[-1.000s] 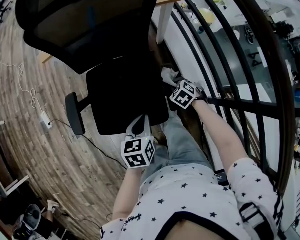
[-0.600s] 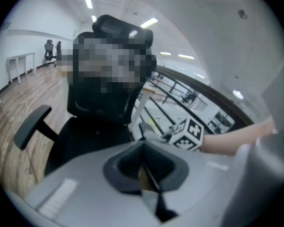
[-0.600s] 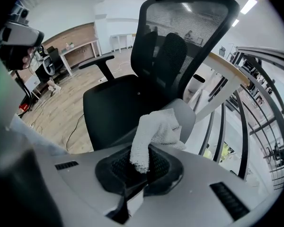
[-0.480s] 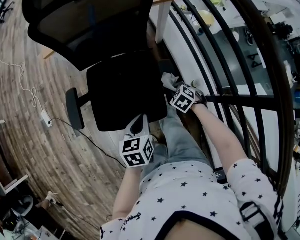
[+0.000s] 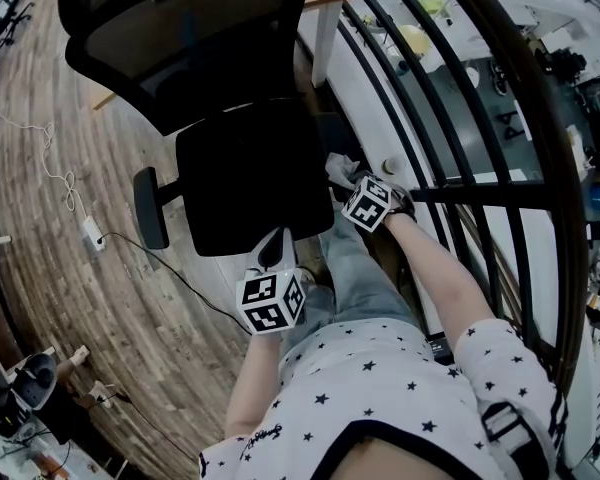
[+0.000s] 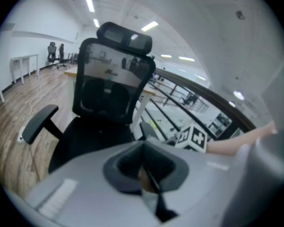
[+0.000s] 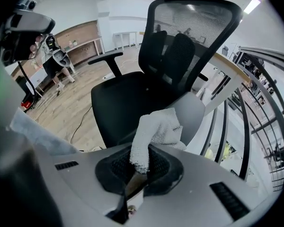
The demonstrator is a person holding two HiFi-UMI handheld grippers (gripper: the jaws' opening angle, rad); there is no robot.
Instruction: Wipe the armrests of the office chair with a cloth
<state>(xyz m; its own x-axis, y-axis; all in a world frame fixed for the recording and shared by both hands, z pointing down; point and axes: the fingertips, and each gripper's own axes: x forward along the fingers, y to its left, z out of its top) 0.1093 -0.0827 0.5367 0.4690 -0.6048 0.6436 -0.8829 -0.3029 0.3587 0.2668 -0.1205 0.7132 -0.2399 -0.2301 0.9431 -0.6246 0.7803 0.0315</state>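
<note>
The black mesh-back office chair [image 5: 242, 173] stands in front of me on the wood floor. Its left armrest [image 5: 150, 208] [image 6: 38, 122] [image 7: 106, 56] is bare. A white cloth [image 5: 342, 168] [image 7: 156, 131] lies on the pad of the right armrest [image 7: 196, 110] [image 6: 149, 129], and my right gripper [image 5: 368, 203] [image 7: 142, 167] is shut on its near end. My left gripper [image 5: 272, 258] [image 6: 144, 167] hovers at the seat's front edge, touching nothing. Its jaws are shut with nothing between them.
A black curved railing [image 5: 450, 198] runs close along the right, just past the right armrest. A desk with a white leg [image 5: 325, 38] stands behind the chair. A cable and power strip [image 5: 88, 236] lie on the floor to the left. My jeans-clad legs [image 5: 355, 268] are below the seat.
The right gripper and the cloth have slid a little toward me along the right armrest. The left gripper has barely moved.
</note>
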